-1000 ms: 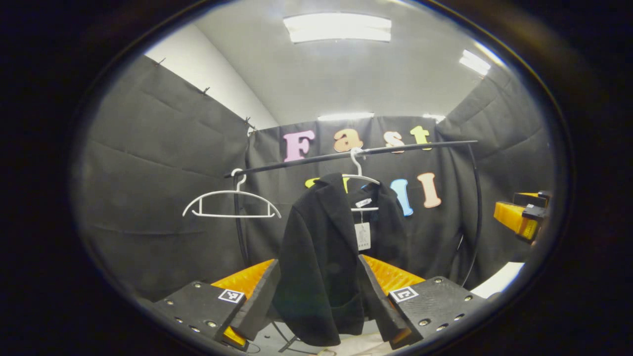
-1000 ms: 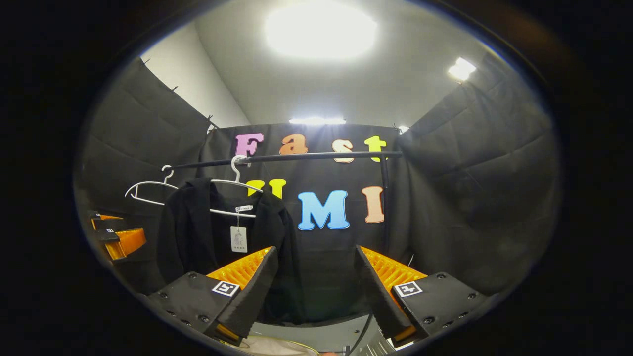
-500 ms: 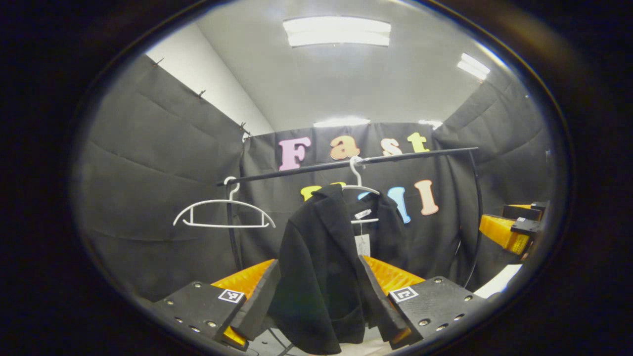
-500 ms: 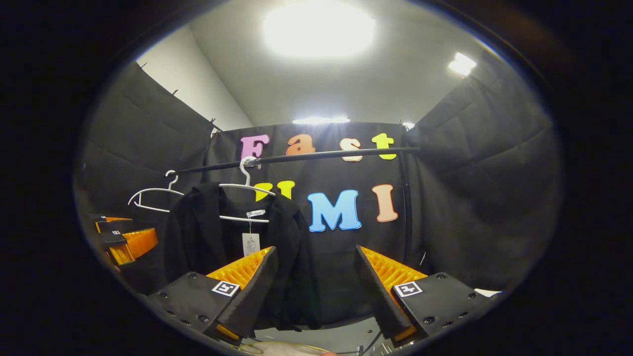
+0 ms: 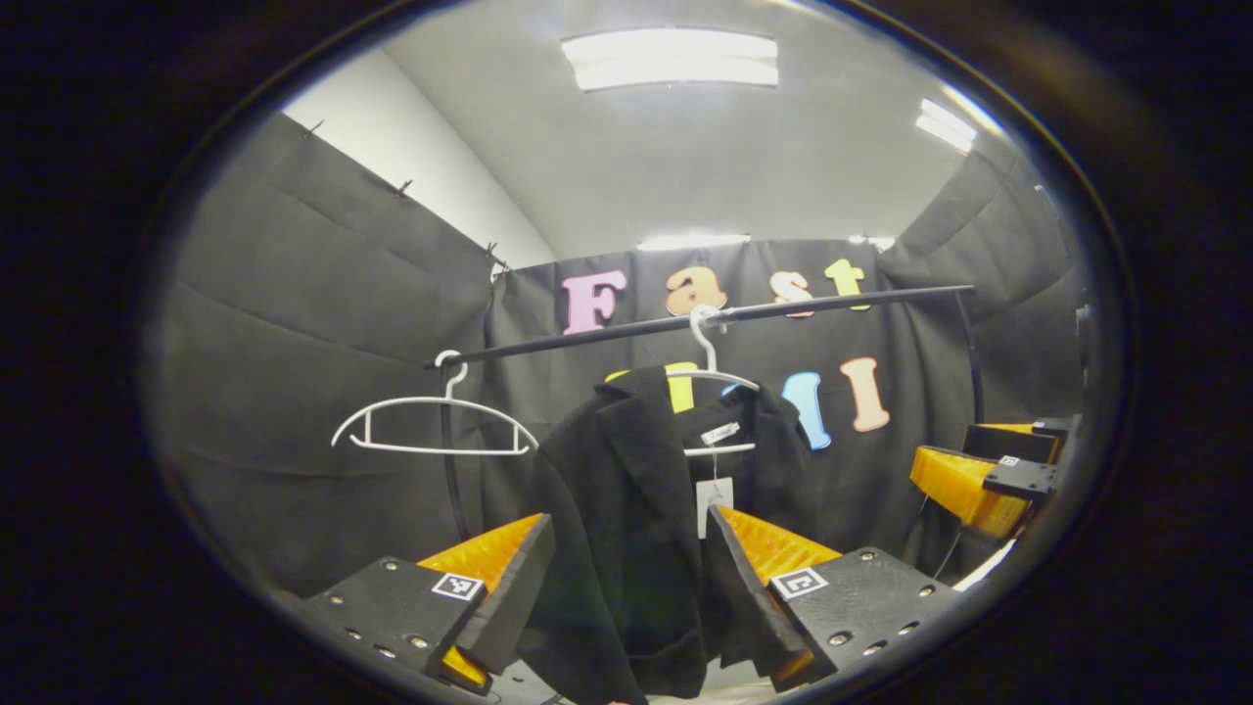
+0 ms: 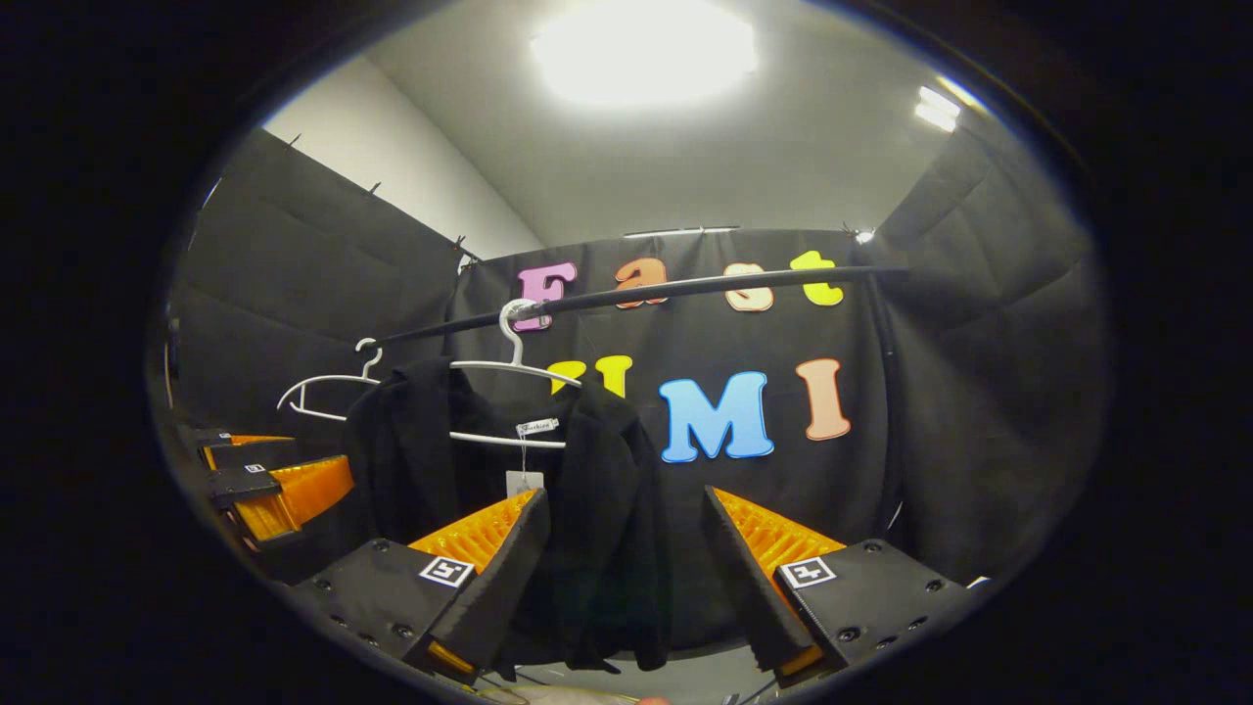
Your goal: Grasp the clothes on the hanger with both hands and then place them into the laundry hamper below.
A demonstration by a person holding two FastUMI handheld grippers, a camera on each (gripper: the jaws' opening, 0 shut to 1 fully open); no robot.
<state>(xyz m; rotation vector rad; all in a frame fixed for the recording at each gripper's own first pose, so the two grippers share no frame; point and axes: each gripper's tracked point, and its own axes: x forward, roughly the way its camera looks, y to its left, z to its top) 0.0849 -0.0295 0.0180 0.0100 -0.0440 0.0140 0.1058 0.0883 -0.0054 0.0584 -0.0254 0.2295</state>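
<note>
The black horizontal clothes rail (image 5: 705, 318) and the black cloth booth wall (image 5: 323, 323) sit much as they did a second ago, but both views have drawn in on the black woollen jacket (image 5: 636, 529), which now looms larger and lower between each gripper's fingers. It hangs on a white plastic hanger (image 5: 710, 377) hooked over the rail, with a small white paper tag (image 5: 713, 494) dangling at the collar; a second, bare white hanger (image 5: 431, 426) hangs further along.

The left gripper (image 5: 626, 587) is spread wide, its fingers framing the jacket's front panel without touching it. The right gripper (image 6: 626, 578) is likewise spread wide and has swung over so the jacket's far shoulder and sleeve now lie between its fingers.

This reads as the closing approach: both grippers seem lined up, neither yet pinching cloth. The hamper is out of sight below.
</note>
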